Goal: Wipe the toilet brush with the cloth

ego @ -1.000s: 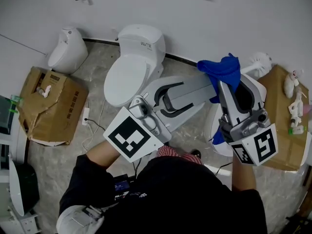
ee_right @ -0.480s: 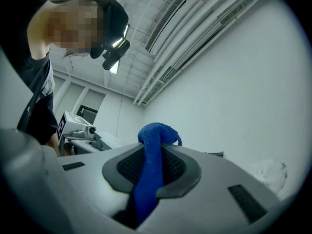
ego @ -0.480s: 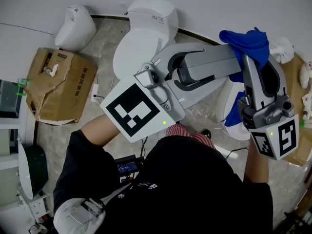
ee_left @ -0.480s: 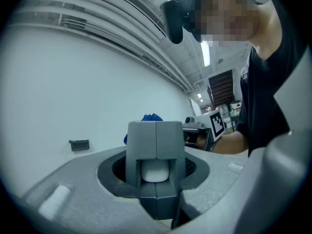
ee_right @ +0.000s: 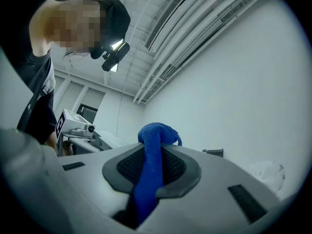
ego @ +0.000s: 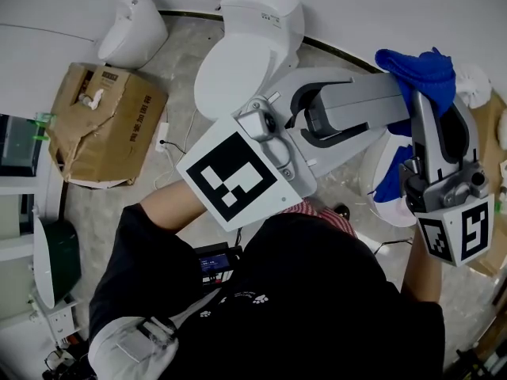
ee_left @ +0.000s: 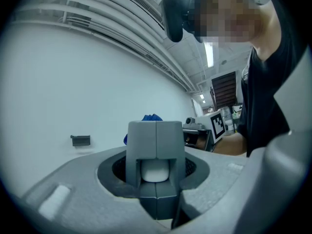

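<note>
Whole scene slid right in frame, toilet [ego: 245, 62] included. Your left gripper [ego: 390, 97] clamps the toilet brush [ego: 474, 84] steady so your right gripper [ego: 432, 95], pinching the cloth [ego: 418, 68], can wipe.

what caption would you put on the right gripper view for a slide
Right tongs clamped on a bunched blue cloth in front of a white wall

One person [ego: 301, 291]; two claws: left claw [ee_left: 156, 145], right claw [ee_right: 152, 155]; one blue cloth [ego: 416, 70]; one white toilet brush [ego: 474, 81]; one white toilet [ego: 253, 46]; one small white urinal [ego: 131, 30]; two cardboard boxes: left box [ego: 103, 125], right box [ego: 493, 111]
</note>
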Tool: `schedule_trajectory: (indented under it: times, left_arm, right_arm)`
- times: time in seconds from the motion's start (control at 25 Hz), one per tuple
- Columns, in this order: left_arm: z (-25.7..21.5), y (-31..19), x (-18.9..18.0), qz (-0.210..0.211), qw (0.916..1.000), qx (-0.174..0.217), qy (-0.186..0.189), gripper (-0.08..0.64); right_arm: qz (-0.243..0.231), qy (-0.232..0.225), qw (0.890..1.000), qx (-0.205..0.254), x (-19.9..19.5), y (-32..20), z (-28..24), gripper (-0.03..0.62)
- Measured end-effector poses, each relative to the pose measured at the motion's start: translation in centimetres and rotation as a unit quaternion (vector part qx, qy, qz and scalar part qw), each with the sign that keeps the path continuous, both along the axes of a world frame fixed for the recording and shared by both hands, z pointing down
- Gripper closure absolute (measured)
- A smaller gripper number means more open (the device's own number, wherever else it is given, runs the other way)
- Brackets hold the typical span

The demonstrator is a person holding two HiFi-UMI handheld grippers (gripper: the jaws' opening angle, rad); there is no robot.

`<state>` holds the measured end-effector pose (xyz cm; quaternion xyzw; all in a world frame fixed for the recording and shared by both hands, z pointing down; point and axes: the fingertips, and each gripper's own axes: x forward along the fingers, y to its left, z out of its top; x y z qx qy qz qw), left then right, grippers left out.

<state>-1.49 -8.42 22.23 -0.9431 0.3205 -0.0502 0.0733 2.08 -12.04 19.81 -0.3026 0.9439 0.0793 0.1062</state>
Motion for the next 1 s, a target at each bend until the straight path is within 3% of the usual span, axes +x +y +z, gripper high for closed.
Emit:
schedule_trajectory:
  times: [1.0]
  left_arm:
    - [-1.1,0.4,0.6,0.015,0.9992,0.026,-0.028,0.396]
  right_arm:
    - [0.057,0.014,0.998,0.004,1.7,-1.3,-0.6,0.525]
